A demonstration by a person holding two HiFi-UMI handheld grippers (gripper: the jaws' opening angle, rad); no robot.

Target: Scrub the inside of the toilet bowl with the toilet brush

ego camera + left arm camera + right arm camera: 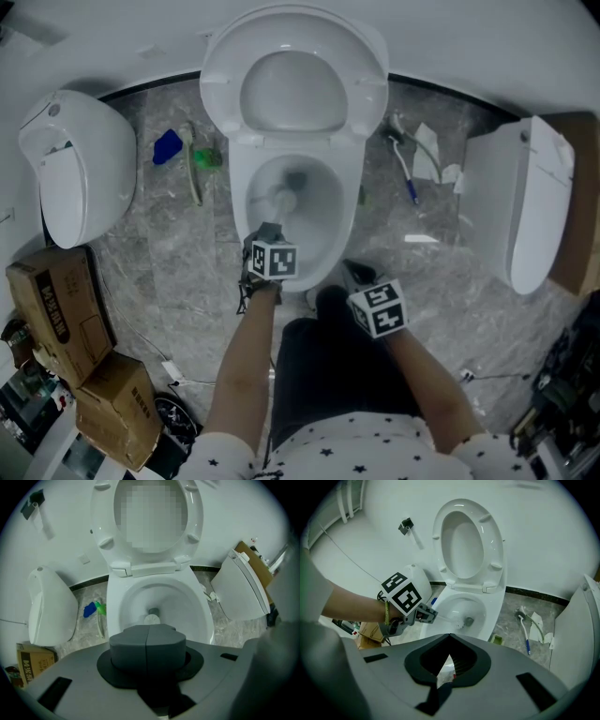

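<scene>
The left gripper (269,230), jaws shut on the thin white handle of the brush (283,199), holds its round bristle head low in the glossy oval bowl (345,220). The right gripper (449,660) hangs nearby, jaws apart and empty. The slim, smooth handle could twist or slip in the clamp if pressed hard against the slick porcelain, and quick strokes could splash the marbled floor (178,272).

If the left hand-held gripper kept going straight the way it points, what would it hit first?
Likely the bowl, near its drain: the left hand-held gripper aims into it, and the brush it holds would touch first. Depth is unclear.
</scene>
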